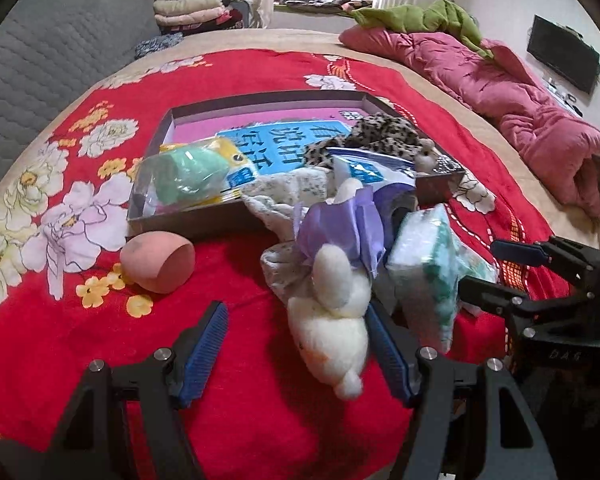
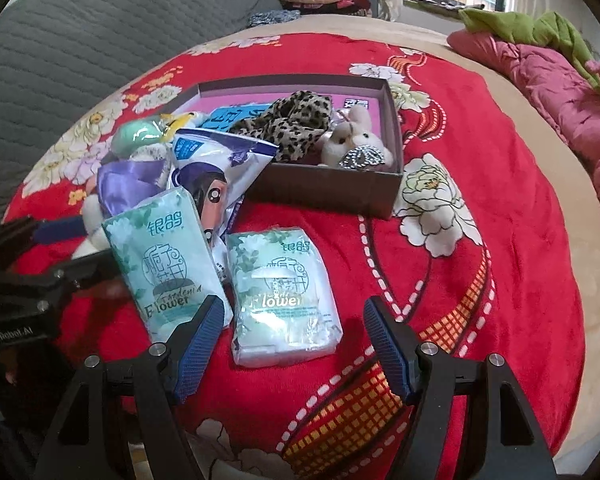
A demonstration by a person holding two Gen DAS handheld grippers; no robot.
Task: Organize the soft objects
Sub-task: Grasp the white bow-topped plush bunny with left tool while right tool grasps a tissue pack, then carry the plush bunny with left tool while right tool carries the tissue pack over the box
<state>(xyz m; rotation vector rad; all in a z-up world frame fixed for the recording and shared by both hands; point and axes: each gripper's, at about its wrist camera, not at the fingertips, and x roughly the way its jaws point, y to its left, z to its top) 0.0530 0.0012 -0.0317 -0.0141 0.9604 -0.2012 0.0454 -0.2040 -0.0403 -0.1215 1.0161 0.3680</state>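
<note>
A shallow brown box point(image 1: 204, 222) point(image 2: 324, 190) sits on the red floral bedspread. It holds a leopard-print cloth point(image 2: 296, 120), a small plush bunny point(image 2: 358, 140) and a packaged green sponge point(image 1: 188, 176). My left gripper point(image 1: 296, 316) is open around a white plush toy point(image 1: 332, 320) with a purple bow point(image 1: 340, 224); the toy rests against the right finger. My right gripper point(image 2: 294, 316) is open over a green tissue pack point(image 2: 284, 296) lying flat. A second tissue pack point(image 2: 168, 260) point(image 1: 428, 268) leans beside it. A pink sponge egg point(image 1: 158, 260) lies left of the toy.
A printed plastic bag point(image 2: 216, 168) and a pale floral cloth point(image 1: 288, 192) hang over the box's near edge. A pink quilt point(image 1: 520, 100) with a green garment lies at the bed's far right. A grey padded headboard point(image 1: 40, 52) and folded clothes point(image 1: 192, 12) are at the back left.
</note>
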